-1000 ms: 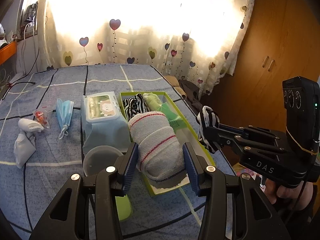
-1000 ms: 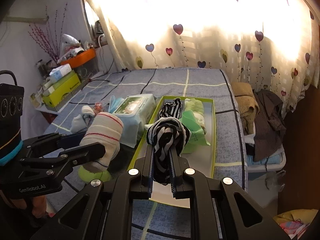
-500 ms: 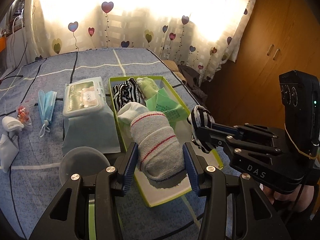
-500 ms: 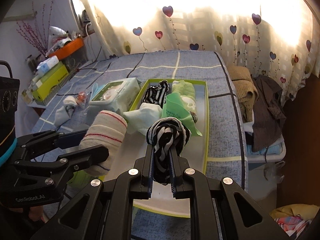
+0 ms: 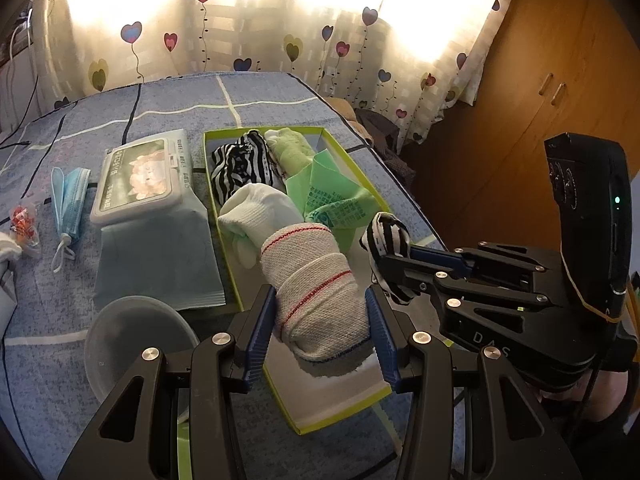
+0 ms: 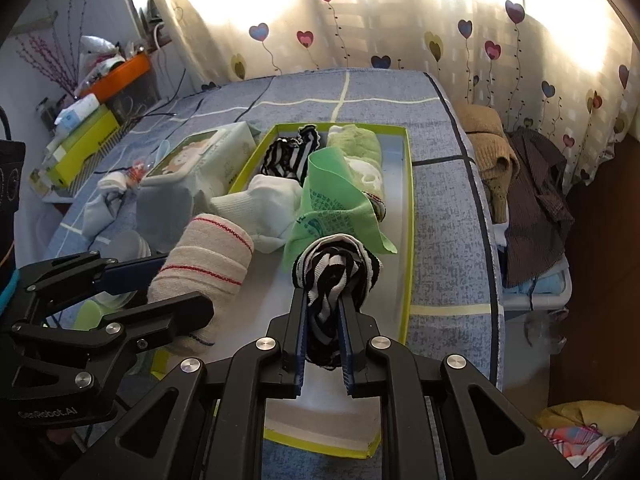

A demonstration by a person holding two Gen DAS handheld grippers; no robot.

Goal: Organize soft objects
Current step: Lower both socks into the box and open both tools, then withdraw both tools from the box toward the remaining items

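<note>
Two claws (image 5: 320,334) (image 6: 323,334) grip socks (image 5: 316,292) over tray (image 6: 407,240).

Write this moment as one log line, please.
left gripper: holds rolled grey sock | right gripper: holds striped sock | both over green tray

Your left gripper (image 5: 320,334) clamps a rolled grey sock (image 5: 316,292) with red stripes above the green-rimmed box (image 5: 340,416). Your right gripper (image 6: 323,344) pinches a black-and-white striped sock (image 6: 336,268) beside it. Inside lie a white sock (image 5: 260,208), another striped roll (image 5: 240,164) and green socks (image 5: 292,150).
</note>
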